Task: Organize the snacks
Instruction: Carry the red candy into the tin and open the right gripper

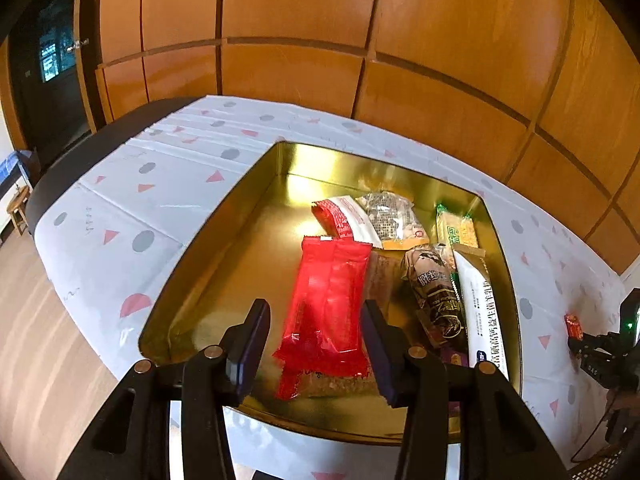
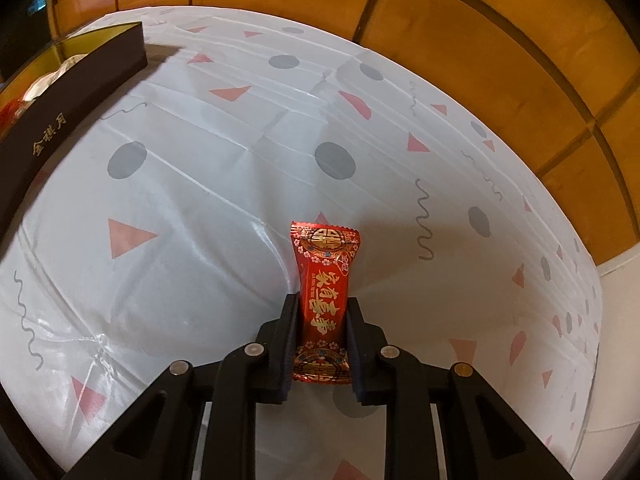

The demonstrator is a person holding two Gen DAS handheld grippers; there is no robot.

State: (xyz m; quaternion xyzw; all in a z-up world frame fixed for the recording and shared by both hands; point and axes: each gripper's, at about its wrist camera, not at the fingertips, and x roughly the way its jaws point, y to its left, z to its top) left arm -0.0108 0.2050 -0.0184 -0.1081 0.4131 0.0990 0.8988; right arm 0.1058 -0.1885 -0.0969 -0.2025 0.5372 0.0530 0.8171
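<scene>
A long red snack packet [image 1: 328, 300] lies in the gold tin [image 1: 224, 248], partly over a brownish packet. My left gripper [image 1: 315, 306] hovers above it, open, its pads clear of the wrapper on both sides. To its right lie a red-and-white packet [image 1: 340, 218], a clear packet with an orange end [image 1: 392, 220], a green-and-yellow cracker pack [image 1: 456, 228], a brown bar [image 1: 436, 292] and a long white packet [image 1: 480, 312]. My right gripper [image 2: 323, 302] is shut on a small red candy packet with gold characters [image 2: 326, 296], held over the tablecloth [image 2: 200, 200].
The tin's dark outer wall [image 2: 72, 100] stands at the far left of the right wrist view. The white cloth with grey dots and pink triangles covers the table. A wooden panelled wall [image 1: 300, 20] rises behind, and wood floor [image 1: 40, 340] lies beyond the table's left edge.
</scene>
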